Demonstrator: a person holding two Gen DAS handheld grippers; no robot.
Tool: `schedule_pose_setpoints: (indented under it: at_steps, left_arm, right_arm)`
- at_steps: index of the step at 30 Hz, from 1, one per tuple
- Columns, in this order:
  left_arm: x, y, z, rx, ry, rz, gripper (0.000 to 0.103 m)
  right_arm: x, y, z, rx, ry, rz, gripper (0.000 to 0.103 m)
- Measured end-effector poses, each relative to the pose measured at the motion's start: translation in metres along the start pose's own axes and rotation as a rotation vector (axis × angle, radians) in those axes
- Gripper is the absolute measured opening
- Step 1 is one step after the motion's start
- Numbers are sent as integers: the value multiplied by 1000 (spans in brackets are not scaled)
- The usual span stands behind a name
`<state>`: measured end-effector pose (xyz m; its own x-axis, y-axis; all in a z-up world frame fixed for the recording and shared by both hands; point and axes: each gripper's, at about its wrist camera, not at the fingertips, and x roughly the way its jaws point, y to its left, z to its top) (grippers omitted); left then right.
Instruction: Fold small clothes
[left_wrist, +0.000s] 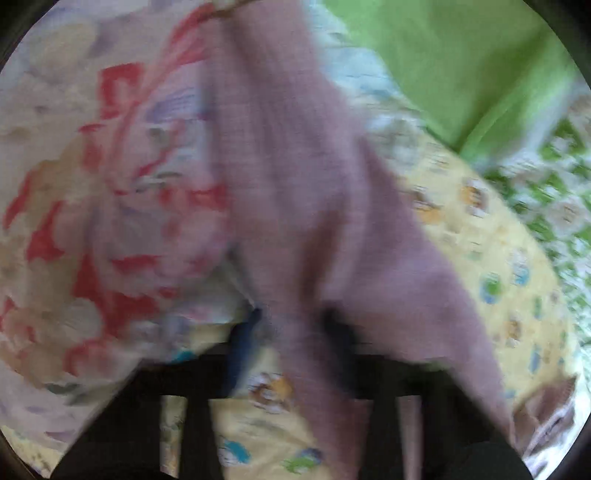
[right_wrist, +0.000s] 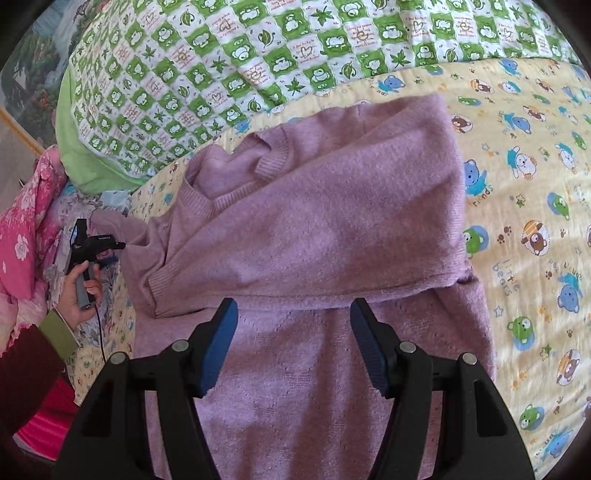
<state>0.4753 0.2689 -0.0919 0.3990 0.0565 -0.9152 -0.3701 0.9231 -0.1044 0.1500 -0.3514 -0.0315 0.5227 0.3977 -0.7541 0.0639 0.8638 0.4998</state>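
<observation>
A mauve knit sweater (right_wrist: 314, 229) lies on the yellow bear-print sheet (right_wrist: 524, 206), its right sleeve folded across the chest. My right gripper (right_wrist: 293, 317) is open and empty, hovering above the sweater's lower body. My left gripper (left_wrist: 291, 325) is shut on the sweater's left sleeve (left_wrist: 295, 206), which hangs stretched before the blurred left wrist view. In the right wrist view the left gripper (right_wrist: 120, 244) shows at the far left, held in a hand, pinching the sleeve end.
A green-and-white patchwork quilt (right_wrist: 258, 59) with a green lining (left_wrist: 461, 66) is bunched at the back. Pink floral bedding (right_wrist: 26, 236) lies at the left, and a red-and-white print fabric (left_wrist: 92, 221) fills the left of the left wrist view.
</observation>
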Motion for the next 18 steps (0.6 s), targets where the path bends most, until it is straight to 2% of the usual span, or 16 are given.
schedule_pose_setpoints:
  at_steps: [2,3,7,9,11,13,15,16,17,18]
  left_arm:
    - [-21,-21,-7,70,-68,33,7]
    - [-34,-31,-12,95,-98,20,6]
    - [-114,-97,-42,228,-237,-122,6]
    - [-161,-148,-75,332,-289,-234,6]
    - [-195,-195,-114,428,-304,-359,6]
    - [-209,-248,-160,547,-244,-466,10]
    - [-204,-289,-203,652,-169,-526,29]
    - [-196,-306,-225,701,-135,-524,55]
    - [-182,-322,-249,760,-89,-506,70]
    - [-173,-328,-264,794,-66,-494,70]
  right_arm:
    - [-2,1,0,-1,-7,-2,64]
    - [-3,1,-1,1,-9,-1,64]
    - [-12,1,-1,30,-39,12,64]
    - [-16,1,-1,46,-53,20,64]
    - [-24,0,-2,71,-79,21,64]
    - [-29,-1,-3,95,-97,18,64]
    - [-33,-5,-4,118,-111,3,64]
    - [-35,-9,-4,135,-113,-6,64]
    - [-36,-11,-4,146,-113,-7,64]
    - [-37,-13,-4,151,-112,-7,64]
